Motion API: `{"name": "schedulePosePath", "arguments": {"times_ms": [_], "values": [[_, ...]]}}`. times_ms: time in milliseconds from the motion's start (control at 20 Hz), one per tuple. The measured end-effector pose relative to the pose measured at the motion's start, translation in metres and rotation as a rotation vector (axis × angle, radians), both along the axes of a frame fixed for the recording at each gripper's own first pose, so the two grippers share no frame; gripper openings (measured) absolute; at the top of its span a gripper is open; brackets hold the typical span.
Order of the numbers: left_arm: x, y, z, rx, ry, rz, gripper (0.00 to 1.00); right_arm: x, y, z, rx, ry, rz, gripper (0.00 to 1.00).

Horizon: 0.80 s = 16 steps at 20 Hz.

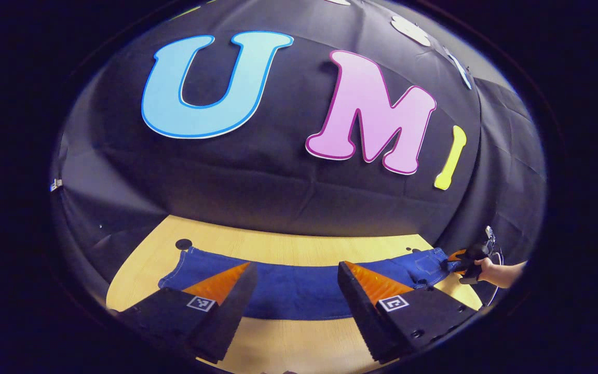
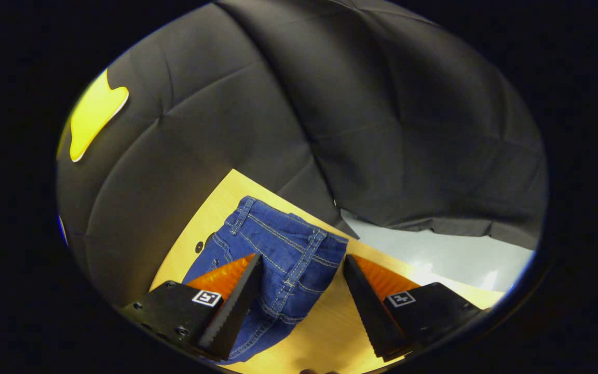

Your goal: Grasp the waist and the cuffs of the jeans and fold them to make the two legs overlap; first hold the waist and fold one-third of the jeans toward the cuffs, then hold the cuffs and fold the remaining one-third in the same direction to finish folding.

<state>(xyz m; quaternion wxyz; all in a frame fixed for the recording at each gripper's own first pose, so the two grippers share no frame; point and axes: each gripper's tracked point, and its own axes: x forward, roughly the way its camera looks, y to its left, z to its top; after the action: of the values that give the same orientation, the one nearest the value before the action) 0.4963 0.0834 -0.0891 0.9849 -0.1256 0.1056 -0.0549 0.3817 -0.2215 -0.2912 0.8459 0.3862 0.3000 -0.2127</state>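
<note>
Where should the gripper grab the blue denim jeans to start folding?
Probably the waistband. In the right gripper view the blue denim jeans lie flat on the wooden table, waist end between the open right gripper fingers. Come down from above onto that thick stitched edge.

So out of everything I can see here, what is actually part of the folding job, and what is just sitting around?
Part of the job:
- jeans, laid flat along the table
- left claw, open above the jeans
- right claw, open over the waist end

Just there:
- wooden table
- small dark hole in the tabletop
- black cloth wall
</note>
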Motion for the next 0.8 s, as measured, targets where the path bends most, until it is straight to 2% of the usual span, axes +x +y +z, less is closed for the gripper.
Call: {"name": "schedulePosePath", "arguments": {"times_ms": [50, 100, 150, 200, 400, 450, 550, 600, 650, 700, 800], "values": [[-0.001, 0.000, -0.002, -0.002, 0.006, -0.003, 0.96, 0.006, 0.004, -0.002, 0.023, -0.016, -0.007, 0.98], [-0.002, -0.001, -0.004, -0.003, 0.009, -0.008, 0.97, 0.011, 0.002, 0.000, 0.033, -0.032, -0.022, 0.92], [-0.002, -0.003, -0.004, -0.002, 0.011, -0.015, 0.96, 0.009, 0.003, -0.004, 0.037, -0.030, -0.031, 0.99], [-0.002, -0.005, -0.006, 0.002, 0.014, -0.021, 0.96, 0.009, 0.000, -0.008, 0.036, -0.027, -0.038, 0.86], [0.002, -0.017, -0.013, 0.027, 0.026, -0.043, 0.97, 0.018, 0.004, -0.010, 0.078, -0.074, -0.013, 0.48], [0.004, -0.022, -0.016, 0.025, 0.025, -0.051, 0.96, 0.020, 0.005, -0.011, 0.080, -0.091, -0.004, 0.33], [0.007, -0.028, -0.026, 0.006, 0.032, -0.062, 0.96, 0.020, 0.004, -0.010, 0.043, -0.099, 0.018, 0.30], [0.007, -0.031, -0.033, -0.006, 0.040, -0.064, 0.92, 0.021, 0.006, -0.008, 0.013, -0.096, 0.039, 0.12], [0.007, -0.033, -0.039, -0.017, 0.052, -0.065, 0.97, 0.021, 0.003, -0.001, -0.030, -0.100, 0.049, 0.19], [0.004, -0.033, -0.044, -0.026, 0.061, -0.065, 0.97, 0.022, 0.003, 0.007, -0.080, -0.115, 0.071, 0.15], [-0.001, -0.032, -0.049, -0.035, 0.063, -0.069, 0.97, 0.020, 0.003, 0.032, -0.162, -0.167, 0.103, 0.15]]}}
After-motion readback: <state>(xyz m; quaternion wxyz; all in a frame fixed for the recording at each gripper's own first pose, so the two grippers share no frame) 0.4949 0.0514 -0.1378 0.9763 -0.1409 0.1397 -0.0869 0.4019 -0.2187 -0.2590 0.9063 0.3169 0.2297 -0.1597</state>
